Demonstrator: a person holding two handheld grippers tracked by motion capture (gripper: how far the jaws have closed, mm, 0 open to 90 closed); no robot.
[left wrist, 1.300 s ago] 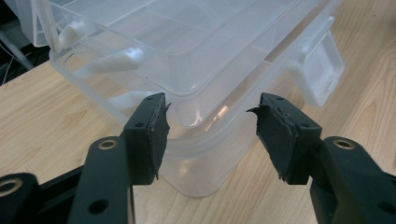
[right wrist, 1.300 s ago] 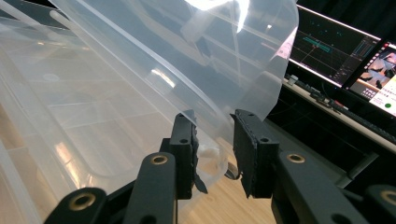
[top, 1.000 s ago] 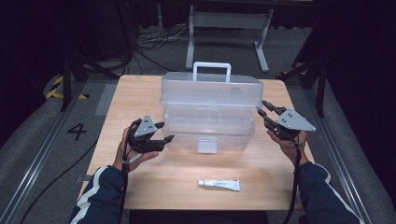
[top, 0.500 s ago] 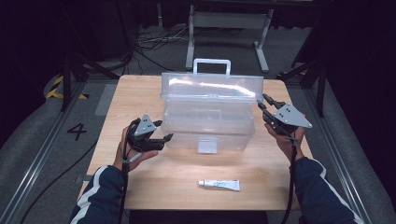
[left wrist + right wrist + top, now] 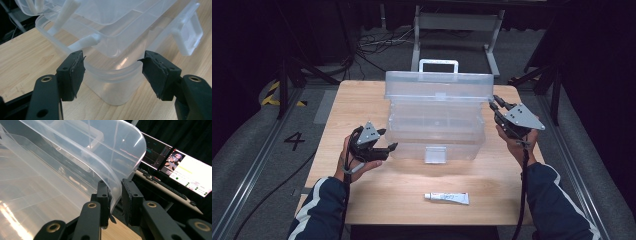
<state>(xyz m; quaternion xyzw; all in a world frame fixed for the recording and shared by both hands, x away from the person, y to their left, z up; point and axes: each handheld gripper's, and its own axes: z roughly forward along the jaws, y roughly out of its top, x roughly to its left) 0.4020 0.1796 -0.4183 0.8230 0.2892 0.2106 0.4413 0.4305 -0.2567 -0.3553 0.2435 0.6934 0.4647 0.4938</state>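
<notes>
A clear plastic toolbox [image 5: 434, 132] with a white handle [image 5: 438, 64] stands mid-table. Its lid [image 5: 437, 87] is raised off the body. My right gripper [image 5: 493, 101] is at the lid's right front corner; in the right gripper view the lid's rim [image 5: 115, 182] sits between the jaws of my right gripper [image 5: 115, 192], which have just been closing and pinch it. My left gripper [image 5: 388, 139] stands open at the box's front left corner; its jaws have just widened. In the left gripper view my left gripper [image 5: 112, 67] flanks the rounded corner [image 5: 112, 90].
A white tube [image 5: 447, 198] lies near the table's front edge. The box's front latch [image 5: 435, 154] hangs down. A metal stand [image 5: 457, 22] and cables lie on the floor behind the table. Lit monitors [image 5: 180, 167] stand off to the side.
The lid has lifted off the box body and tilted up. The right gripper rose slightly with it and its jaws narrowed. The left hand stayed put.
</notes>
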